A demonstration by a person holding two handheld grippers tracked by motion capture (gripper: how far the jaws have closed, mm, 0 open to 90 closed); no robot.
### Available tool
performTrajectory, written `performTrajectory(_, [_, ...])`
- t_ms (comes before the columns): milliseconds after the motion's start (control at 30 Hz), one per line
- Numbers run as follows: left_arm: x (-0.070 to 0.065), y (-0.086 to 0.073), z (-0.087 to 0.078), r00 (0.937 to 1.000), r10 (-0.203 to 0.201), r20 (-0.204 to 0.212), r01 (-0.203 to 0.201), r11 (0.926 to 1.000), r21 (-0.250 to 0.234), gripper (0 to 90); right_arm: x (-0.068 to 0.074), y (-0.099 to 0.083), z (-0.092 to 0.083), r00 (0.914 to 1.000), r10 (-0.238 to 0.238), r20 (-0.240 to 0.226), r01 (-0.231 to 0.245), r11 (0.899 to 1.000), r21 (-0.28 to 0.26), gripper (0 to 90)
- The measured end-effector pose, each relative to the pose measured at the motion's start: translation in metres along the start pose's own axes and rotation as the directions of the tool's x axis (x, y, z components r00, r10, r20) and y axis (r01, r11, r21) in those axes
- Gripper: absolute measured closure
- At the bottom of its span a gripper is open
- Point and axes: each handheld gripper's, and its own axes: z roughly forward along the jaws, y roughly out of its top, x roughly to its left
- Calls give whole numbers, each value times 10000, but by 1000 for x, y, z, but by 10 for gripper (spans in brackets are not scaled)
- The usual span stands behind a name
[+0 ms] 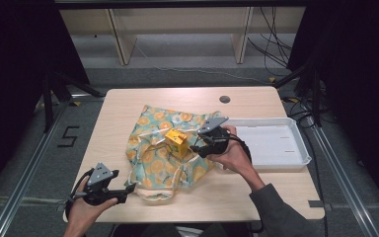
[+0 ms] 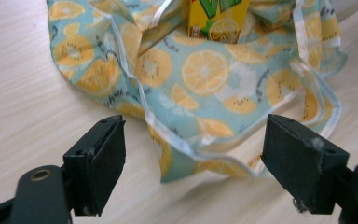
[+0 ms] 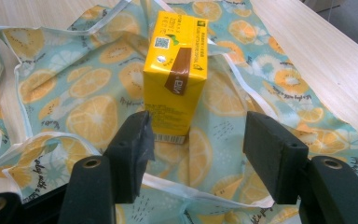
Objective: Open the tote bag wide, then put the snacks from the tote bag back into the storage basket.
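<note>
A cloth bag (image 1: 153, 158) printed with orange and kiwi slices lies spread on the wooden table (image 1: 256, 192). A yellow juice carton (image 1: 176, 141) stands upright on it. My right gripper (image 1: 197, 147) is just right of the carton. In the right gripper view the right gripper (image 3: 198, 135) is open, with the carton (image 3: 175, 88) just past its tips and close to one jaw; no pad presses on it. My left gripper (image 1: 131, 190) is at the table's front left. Its jaws (image 2: 193, 140) stand wide open before the bag's white-trimmed edge (image 2: 205, 74), with nothing gripped.
A shallow white tray (image 1: 303, 148) sits on the table's right side, close behind the right hand. A round cable hole (image 1: 224, 99) is near the far edge. Bare tabletop lies left of the bag and along the front right.
</note>
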Motion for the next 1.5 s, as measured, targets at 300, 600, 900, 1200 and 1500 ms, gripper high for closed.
performTrajectory(300, [-3, -12, 1, 9992, 216, -343, -211, 9997, 145, 209, 0, 2, 7, 9998, -34, -173, 36, 9999, 128, 408])
performTrajectory(600, [-4, -17, -2, 9991, 266, -318, -265, 9996, 42, 200, -2, 10, 10, 9997, 133, -223, -134, 9999, -59, 401])
performTrajectory(900, [-10, -18, 3, 9999, -101, -117, 99, 9999, -129, 196, -7, 22, 14, 9998, 7, -195, -12, 9997, -229, 382])
performTrajectory(1200, [-9, -18, 2, 9996, 291, -34, -290, 9995, 152, 196, -8, 28, 19, 9998, 5, -199, -10, 9997, -239, 369])
performTrajectory(1500, [-12, -18, 4, 10000, -11, -49, 11, 9998, -189, 196, -3, 36, 31, 9973, -132, -728, 114, 9996, -248, 344])
